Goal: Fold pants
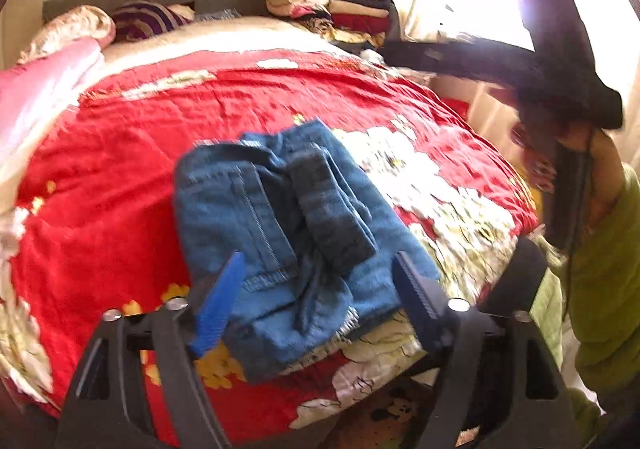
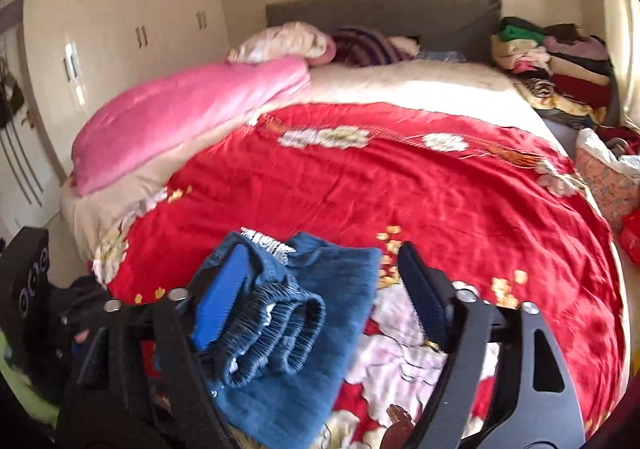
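The blue denim pants lie folded into a compact bundle near the front edge of the red flowered bedspread. My left gripper hovers over the near end of the bundle, jaws wide and pads off the cloth. In the right wrist view the pants show their gathered elastic waistband on top and a frayed hem at the far end. My right gripper is open above them; its blue left pad is next to the waistband, and the right finger stands over the bedspread.
A pink quilt lies along the bed's left side, with pillows by the grey headboard. Stacked folded clothes fill the far right corner. A white wardrobe stands left. A person's green sleeve is at the right.
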`<state>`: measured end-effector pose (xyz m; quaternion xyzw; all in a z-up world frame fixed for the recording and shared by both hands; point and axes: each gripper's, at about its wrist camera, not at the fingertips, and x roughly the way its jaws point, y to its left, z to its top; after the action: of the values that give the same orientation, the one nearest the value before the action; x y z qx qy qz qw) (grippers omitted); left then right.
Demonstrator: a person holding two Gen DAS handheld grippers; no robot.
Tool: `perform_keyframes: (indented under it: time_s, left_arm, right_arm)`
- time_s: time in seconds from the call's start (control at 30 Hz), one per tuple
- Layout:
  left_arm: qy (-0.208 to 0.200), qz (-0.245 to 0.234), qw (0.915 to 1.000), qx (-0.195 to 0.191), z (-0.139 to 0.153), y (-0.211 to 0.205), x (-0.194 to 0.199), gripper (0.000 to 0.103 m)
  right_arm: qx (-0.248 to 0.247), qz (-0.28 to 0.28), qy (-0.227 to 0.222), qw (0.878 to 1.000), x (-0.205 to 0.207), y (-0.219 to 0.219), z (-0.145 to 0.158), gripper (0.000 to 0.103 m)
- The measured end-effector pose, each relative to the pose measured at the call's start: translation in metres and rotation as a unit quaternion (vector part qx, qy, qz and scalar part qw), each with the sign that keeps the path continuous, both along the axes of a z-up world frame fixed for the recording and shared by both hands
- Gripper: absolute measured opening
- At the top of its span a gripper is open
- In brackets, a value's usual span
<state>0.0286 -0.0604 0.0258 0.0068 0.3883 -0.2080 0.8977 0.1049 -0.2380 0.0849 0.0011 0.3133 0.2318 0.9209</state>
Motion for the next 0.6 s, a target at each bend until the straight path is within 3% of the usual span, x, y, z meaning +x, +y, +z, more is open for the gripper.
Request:
perform_keyframes:
  time_s: [0.13, 0.3, 0.6]
  left_arm:
    - [-0.019, 0.021, 0.9995, 0.016, 0.011, 0.004, 0.007, 0.093]
    - [-0.021, 0.04, 0.9987, 0.025, 0.012, 0.012, 0.02, 0.096]
    - [-0.01, 0.078, 0.9965, 0.028, 0.001, 0.028, 0.042, 0.098]
  right_arm:
    - [0.012, -0.021, -0.013, 1.0, -0.015, -0.019, 0.003, 0.08]
    - [0.015, -0.037, -0.013, 0.999, -0.023, -0.028, -0.004, 0.084]
    - [0.015, -0.049, 0.041, 0.998, -0.013, -0.028, -0.045, 0.085]
